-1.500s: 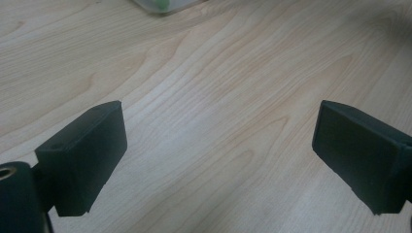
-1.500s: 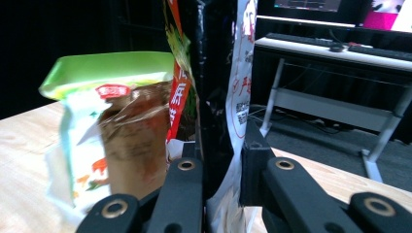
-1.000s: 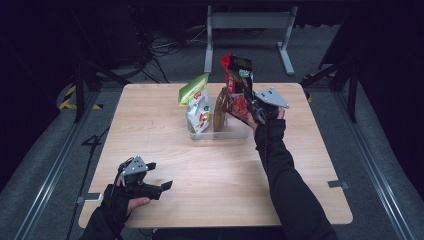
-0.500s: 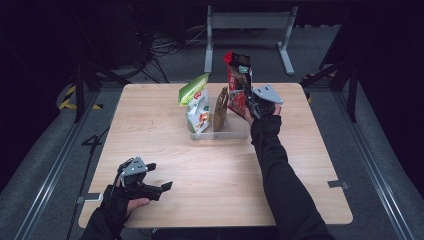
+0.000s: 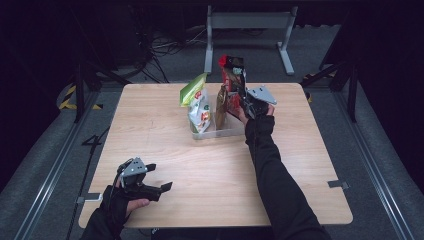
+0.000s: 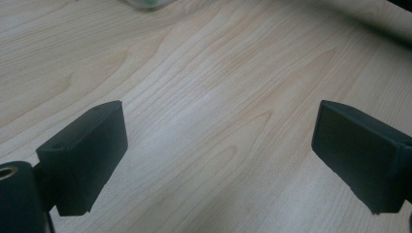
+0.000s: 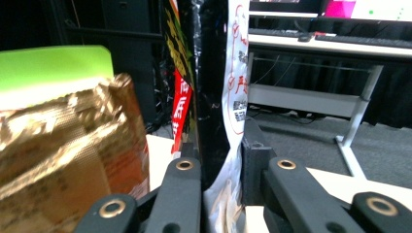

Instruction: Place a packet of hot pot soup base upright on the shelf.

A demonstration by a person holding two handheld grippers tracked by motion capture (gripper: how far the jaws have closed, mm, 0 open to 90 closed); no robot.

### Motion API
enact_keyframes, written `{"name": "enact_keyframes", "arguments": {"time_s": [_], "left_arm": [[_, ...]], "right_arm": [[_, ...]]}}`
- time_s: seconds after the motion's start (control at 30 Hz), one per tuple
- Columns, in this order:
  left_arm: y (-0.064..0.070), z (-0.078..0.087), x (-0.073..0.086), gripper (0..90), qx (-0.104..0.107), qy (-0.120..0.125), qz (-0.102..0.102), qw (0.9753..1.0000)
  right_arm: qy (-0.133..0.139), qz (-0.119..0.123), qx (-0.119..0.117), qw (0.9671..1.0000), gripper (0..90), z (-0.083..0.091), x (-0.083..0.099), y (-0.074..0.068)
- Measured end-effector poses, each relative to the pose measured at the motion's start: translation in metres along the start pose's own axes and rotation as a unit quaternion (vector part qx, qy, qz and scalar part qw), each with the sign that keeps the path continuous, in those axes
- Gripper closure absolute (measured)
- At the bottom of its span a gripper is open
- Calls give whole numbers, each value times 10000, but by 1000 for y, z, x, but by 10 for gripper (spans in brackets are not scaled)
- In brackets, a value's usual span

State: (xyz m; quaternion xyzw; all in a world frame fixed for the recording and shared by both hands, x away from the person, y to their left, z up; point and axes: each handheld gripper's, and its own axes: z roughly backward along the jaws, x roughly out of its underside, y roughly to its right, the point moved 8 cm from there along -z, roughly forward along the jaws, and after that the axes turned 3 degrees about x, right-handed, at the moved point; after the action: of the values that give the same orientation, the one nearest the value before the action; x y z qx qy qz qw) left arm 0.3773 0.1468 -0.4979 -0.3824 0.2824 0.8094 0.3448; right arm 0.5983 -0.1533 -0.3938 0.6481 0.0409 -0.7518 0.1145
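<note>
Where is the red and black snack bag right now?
In the high view the red and black snack bag stands at the far middle of the table, pinched by the right gripper, just right of the gold bag.

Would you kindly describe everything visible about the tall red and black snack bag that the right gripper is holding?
The red and black snack bag is a glossy foil-like pouch with red and yellow print on one face and a white face with red print. It stands upright, rising above the brown bag beside it, at the right end of the clear bin. The right gripper is shut on its edge, jaws pinching both faces.
</note>
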Motion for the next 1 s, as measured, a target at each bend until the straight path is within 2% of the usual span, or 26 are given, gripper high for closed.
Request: {"name": "enact_keyframes", "arguments": {"time_s": [0.2, 0.3, 0.4, 0.5, 0.6, 0.67, 0.73, 0.8, 0.9, 0.93, 1.0], "left_arm": [[2, 0, -1, 65, 15, 7, -32, 10000], [2, 1, 0, 65, 37, -5, -23, 10000], [1, 2, 0, 65, 12, -4, -15, 10000], [-1, 2, 0, 65, -18, 10, -54, 10000], [0, 2, 1, 65, 8, -17, -61, 10000], [0, 1, 2, 65, -4, -56, -28, 10000], [0, 1, 2, 65, 12, -63, -80, 9999], [0, 1, 3, 65, 25, -97, -61, 9999], [2, 0, 3, 65, 44, -130, -92, 9999], [2, 0, 3, 65, 44, -130, -92, 9999], [2, -1, 4, 65, 75, -166, -100, 9998]], "right_arm": [[-58, -195, -142, 9997, 788, 2, 17, 4], [-150, -32, -334, 9993, 768, 3, 23, 5], [-230, -45, -476, 9986, 751, 5, 25, 9], [-385, 122, -638, 9971, 724, 8, 25, 12], [-573, 299, -897, 9939, 630, 11, 26, 11], [-724, 433, -976, 9916, 613, 14, 28, 13], [-811, 438, -1039, 9903, 578, 18, 30, 18], [-882, 455, -1142, 9885, 585, 21, 32, 22], [-1153, 734, -1469, 9797, 640, 25, 37, 20], [-1153, 734, -1469, 9797, 640, 25, 37, 20], [-1301, 831, -1582, 9753, 651, 27, 39, 20]]}}
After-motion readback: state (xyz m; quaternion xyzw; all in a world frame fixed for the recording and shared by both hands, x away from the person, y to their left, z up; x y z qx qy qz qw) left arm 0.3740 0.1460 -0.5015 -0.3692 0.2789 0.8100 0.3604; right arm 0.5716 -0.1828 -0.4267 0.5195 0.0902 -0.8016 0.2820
